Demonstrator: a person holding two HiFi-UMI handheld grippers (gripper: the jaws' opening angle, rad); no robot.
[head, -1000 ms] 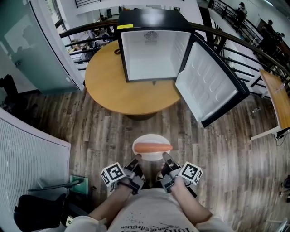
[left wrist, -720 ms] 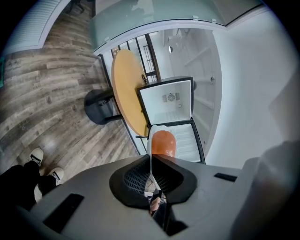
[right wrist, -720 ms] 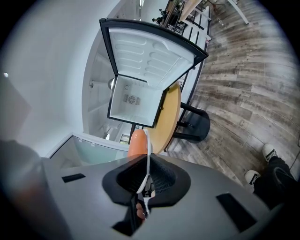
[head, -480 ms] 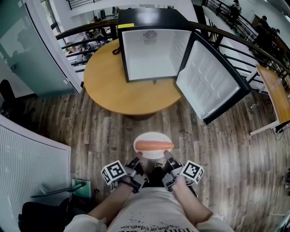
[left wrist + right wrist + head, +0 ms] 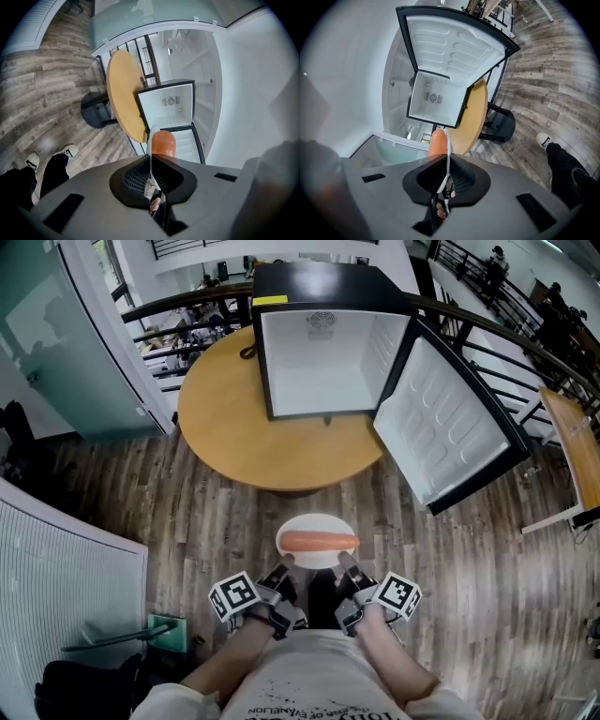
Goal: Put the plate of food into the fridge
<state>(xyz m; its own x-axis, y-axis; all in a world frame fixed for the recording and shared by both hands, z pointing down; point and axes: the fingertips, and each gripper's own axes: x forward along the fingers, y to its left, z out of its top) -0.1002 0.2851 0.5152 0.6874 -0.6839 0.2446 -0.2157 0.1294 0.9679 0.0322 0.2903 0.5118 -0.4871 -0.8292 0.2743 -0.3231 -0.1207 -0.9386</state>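
Pinching the plate rim, left tongs and right tongs face the yellow-labelled fridge.

Plate: white. Food on it: orange.
Fridge: black outside, white inside, inside of door white too. Small sticker on fridge top: yellow.
Table under fridge: light brown, like honey.
Floor in front of fridge: brown wood boards, grey streaks.
Glass wall left of fridge: pale green.
Left gripper, right gripper: grey and black; cubes white with black square pattern.
Shirt: light grey, dark letters. Shoe: white.
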